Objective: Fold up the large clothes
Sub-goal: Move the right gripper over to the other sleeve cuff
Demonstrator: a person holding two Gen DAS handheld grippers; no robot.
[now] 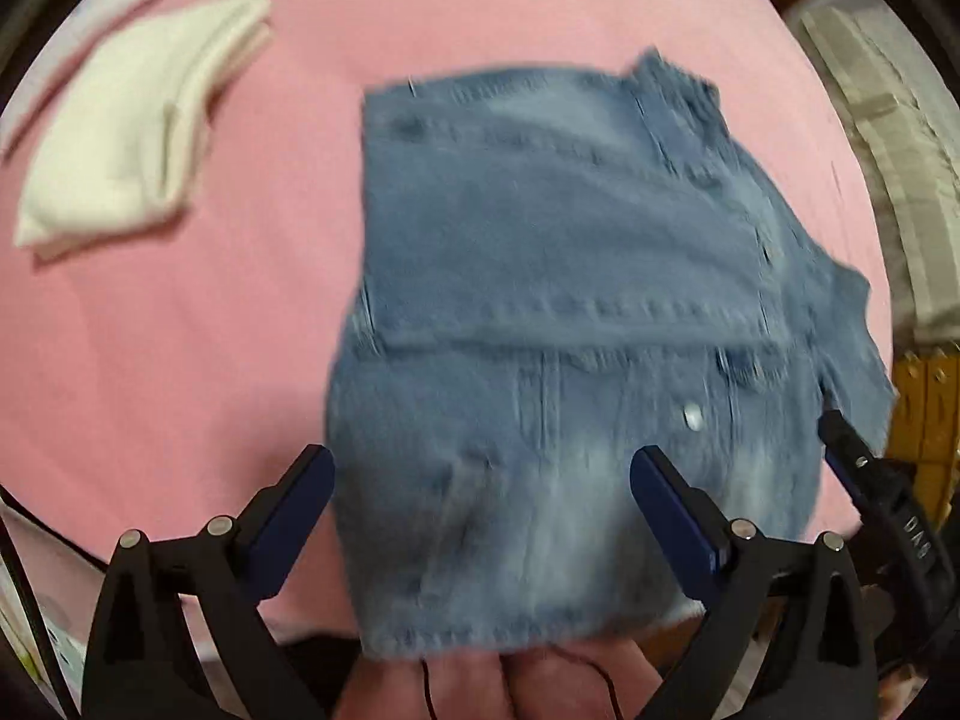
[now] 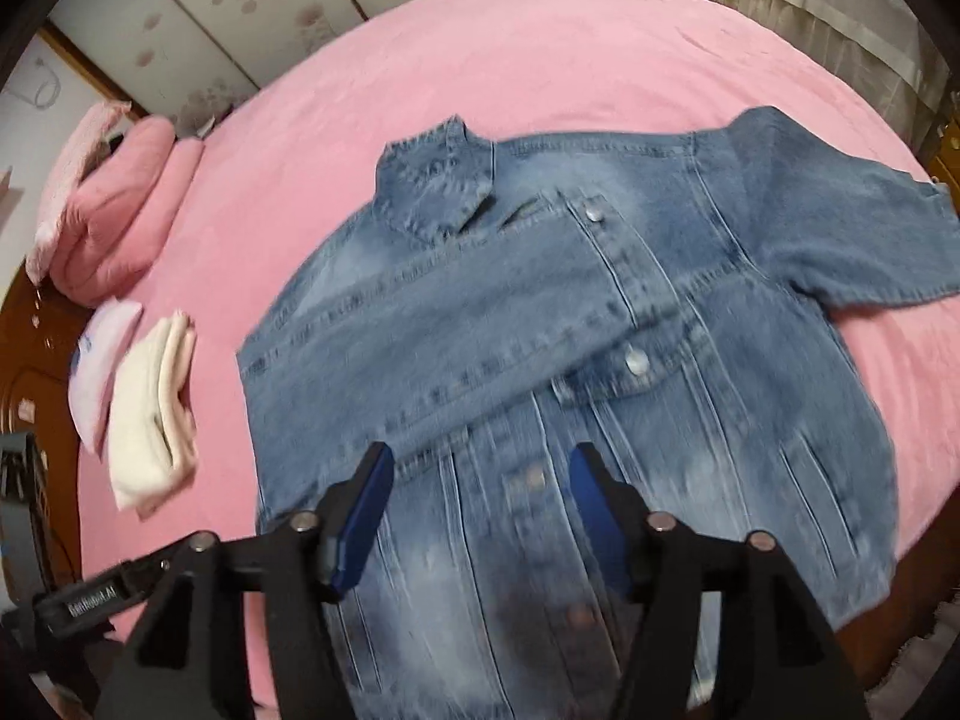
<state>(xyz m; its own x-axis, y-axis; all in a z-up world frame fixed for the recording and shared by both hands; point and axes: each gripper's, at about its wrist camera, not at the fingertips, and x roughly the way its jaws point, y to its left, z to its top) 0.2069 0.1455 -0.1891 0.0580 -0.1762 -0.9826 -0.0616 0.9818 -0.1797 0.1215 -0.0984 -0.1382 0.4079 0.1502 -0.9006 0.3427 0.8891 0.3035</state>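
Note:
A blue denim jacket (image 2: 600, 324) lies front up on the pink bed (image 2: 540, 48), its left sleeve folded across the chest and its other sleeve (image 2: 852, 228) spread to the right. My right gripper (image 2: 480, 480) is open and empty, just above the jacket's lower front. In the left wrist view the jacket (image 1: 558, 276) lies ahead and my left gripper (image 1: 480, 474) is open and empty over its near edge. The right gripper's finger (image 1: 846, 438) shows at the right edge of that view.
A folded white garment (image 1: 126, 132) lies left of the jacket, also in the right wrist view (image 2: 156, 414), next to a pale folded cloth (image 2: 99, 360). Pink pillows (image 2: 120, 204) sit at the far left. A curtain (image 2: 810, 0) hangs beyond the bed.

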